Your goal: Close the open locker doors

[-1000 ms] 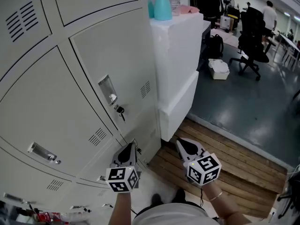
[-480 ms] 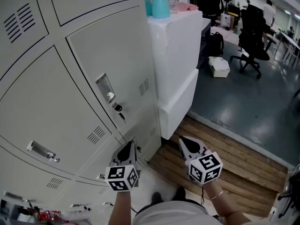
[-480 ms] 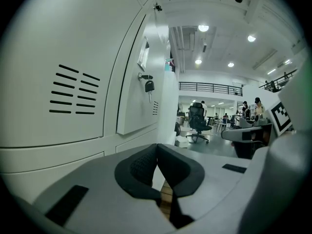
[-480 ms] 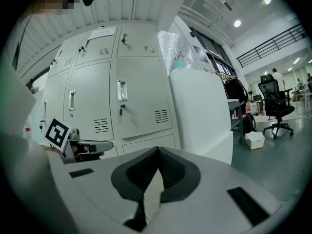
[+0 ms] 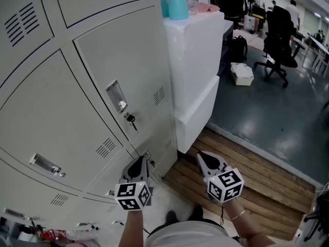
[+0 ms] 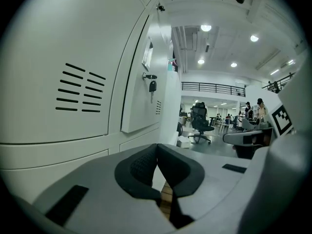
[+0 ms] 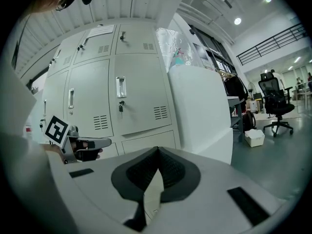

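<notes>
The grey lockers fill the left of the head view. The door with a key in its lock looks closed against the frame, and so do its neighbours. In the left gripper view that keyed door stands slightly proud of the cabinet; whether it is latched I cannot tell. My left gripper is shut and empty, low beside the bottom lockers, its tips near the cabinet face. To its right, my right gripper is shut with nothing in it, over the wooden planks; its tips point at the lockers.
A tall white block stands against the lockers' right side, with a teal spray bottle on top. Wooden planks lie below, then grey floor with a white box and a black office chair. A person stands far back.
Both grippers stay shut in nearly the same place. Only the head view has shifted a little.
</notes>
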Motion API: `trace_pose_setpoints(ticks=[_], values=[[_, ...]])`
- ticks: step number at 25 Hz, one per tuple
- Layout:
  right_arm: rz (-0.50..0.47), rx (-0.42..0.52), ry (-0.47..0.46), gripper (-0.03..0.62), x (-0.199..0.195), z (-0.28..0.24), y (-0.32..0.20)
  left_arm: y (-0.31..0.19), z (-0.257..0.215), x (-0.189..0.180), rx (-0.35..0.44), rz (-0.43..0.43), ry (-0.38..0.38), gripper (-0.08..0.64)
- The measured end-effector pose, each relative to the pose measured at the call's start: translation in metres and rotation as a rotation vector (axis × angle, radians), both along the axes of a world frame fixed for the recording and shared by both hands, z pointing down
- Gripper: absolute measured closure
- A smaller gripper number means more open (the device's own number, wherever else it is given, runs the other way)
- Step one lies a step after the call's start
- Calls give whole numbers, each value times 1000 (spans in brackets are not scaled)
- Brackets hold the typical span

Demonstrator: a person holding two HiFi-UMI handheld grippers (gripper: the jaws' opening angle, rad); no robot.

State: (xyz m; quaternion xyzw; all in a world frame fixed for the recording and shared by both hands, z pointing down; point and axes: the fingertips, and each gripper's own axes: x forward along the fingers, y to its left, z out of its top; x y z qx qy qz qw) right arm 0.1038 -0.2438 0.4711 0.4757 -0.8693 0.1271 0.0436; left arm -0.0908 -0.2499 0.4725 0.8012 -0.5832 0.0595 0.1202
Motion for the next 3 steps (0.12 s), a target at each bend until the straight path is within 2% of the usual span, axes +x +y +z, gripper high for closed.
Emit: trace_pose_setpoints(ticks=[3], values=[[-11,-3,4,591,-3,3,-1,-1,1,-2,1,-5,-3,540]])
